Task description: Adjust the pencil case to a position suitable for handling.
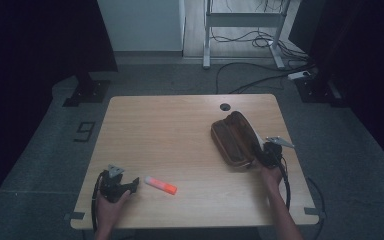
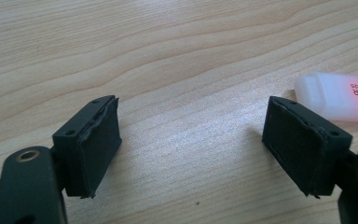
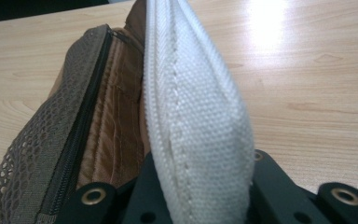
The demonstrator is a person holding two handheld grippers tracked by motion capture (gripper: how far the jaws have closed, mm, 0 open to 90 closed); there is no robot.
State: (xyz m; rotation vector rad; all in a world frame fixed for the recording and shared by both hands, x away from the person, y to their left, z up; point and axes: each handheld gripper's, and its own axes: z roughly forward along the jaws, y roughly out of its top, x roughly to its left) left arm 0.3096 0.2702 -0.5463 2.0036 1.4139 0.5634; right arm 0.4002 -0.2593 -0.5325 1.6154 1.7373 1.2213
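the wooden table (image 1: 180,130) carried a brown pencil case (image 1: 232,137) near its right edge, lying open; i saw only its mesh pocket (image 3: 32,154) and lining inside. my right gripper (image 1: 270,152) pinched its white edge (image 3: 200,116), which i judged worth holding firm to keep it open. my left gripper (image 1: 122,186) gaped wide beside the highlighter (image 1: 161,185) near the front edge.

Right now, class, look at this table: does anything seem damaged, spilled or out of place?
Nothing is spilled or broken. The brown pencil case lies open, its white edge pinched in the right gripper. The highlighter lies capped just past the open left gripper, untouched.
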